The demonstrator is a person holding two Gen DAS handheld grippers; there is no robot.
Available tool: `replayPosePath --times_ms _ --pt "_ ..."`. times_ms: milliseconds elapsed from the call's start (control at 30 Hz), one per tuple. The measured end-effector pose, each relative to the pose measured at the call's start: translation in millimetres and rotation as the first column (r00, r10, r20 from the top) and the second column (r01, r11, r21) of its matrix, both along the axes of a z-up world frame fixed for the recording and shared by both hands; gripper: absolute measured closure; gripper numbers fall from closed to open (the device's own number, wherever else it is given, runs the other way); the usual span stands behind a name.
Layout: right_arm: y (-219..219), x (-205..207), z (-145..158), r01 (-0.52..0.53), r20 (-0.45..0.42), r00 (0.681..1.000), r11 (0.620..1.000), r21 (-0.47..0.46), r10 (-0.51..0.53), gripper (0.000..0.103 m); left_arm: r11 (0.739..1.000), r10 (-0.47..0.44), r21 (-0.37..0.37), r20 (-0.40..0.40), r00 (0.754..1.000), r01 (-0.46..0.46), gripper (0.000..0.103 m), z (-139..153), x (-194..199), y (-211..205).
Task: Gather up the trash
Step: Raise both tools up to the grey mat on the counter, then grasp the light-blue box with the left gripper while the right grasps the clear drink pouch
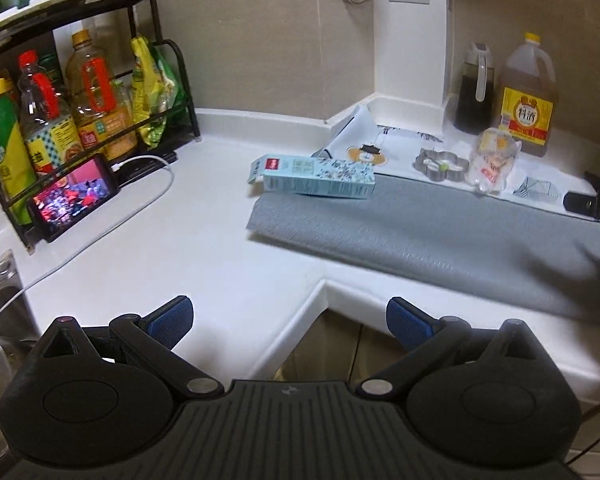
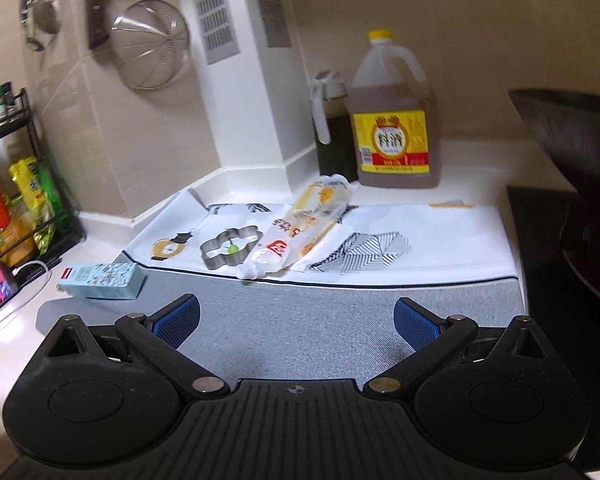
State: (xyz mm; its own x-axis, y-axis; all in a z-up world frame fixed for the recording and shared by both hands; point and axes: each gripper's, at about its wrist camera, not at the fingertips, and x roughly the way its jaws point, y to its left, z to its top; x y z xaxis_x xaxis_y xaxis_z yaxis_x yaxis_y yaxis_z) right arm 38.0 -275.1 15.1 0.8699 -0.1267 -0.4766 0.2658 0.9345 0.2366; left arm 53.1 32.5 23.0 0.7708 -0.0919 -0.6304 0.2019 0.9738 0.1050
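Observation:
A light blue carton [image 1: 316, 176] [image 2: 102, 281] lies on its side at the back left corner of the grey mat [image 1: 440, 232] [image 2: 320, 320]. A crumpled clear plastic wrapper [image 1: 492, 162] [image 2: 300, 228] rests on the white patterned cloth [image 1: 400, 148] [image 2: 420, 240] behind the mat. My left gripper [image 1: 290, 320] is open over the counter's front edge, well short of the carton. Over the mat hovers my right gripper [image 2: 297, 320], open and empty, with the wrapper ahead. Its black tip shows at the far right of the left wrist view.
A flower-shaped metal mould [image 1: 442, 166] [image 2: 230, 248] lies by the wrapper. A big cooking wine jug [image 1: 526, 100] [image 2: 394, 120] and a dark oil dispenser [image 1: 474, 92] [image 2: 332, 132] stand behind. A black bottle rack [image 1: 80, 92], a lit phone [image 1: 76, 196] on its cable, a sink [image 1: 0, 300] at left, a wok [image 2: 572, 152] at right.

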Motion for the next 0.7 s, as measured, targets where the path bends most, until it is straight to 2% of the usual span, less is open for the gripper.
replayPosePath --times_ms 400,567,700 --pt "-23 17 7 0.084 0.019 0.996 0.996 0.018 -0.085 0.0 1.0 -0.009 -0.002 -0.016 1.0 0.009 0.0 -7 36 -24" --pt "-28 42 13 0.135 0.045 0.99 0.99 0.041 -0.137 0.0 0.999 0.02 -0.047 -0.034 0.999 -0.022 0.0 -3 66 -28" --pt "-30 75 10 0.163 0.022 0.986 0.985 0.056 -0.164 0.0 0.994 0.037 -0.099 -0.045 0.998 -0.041 0.0 2 95 -33"
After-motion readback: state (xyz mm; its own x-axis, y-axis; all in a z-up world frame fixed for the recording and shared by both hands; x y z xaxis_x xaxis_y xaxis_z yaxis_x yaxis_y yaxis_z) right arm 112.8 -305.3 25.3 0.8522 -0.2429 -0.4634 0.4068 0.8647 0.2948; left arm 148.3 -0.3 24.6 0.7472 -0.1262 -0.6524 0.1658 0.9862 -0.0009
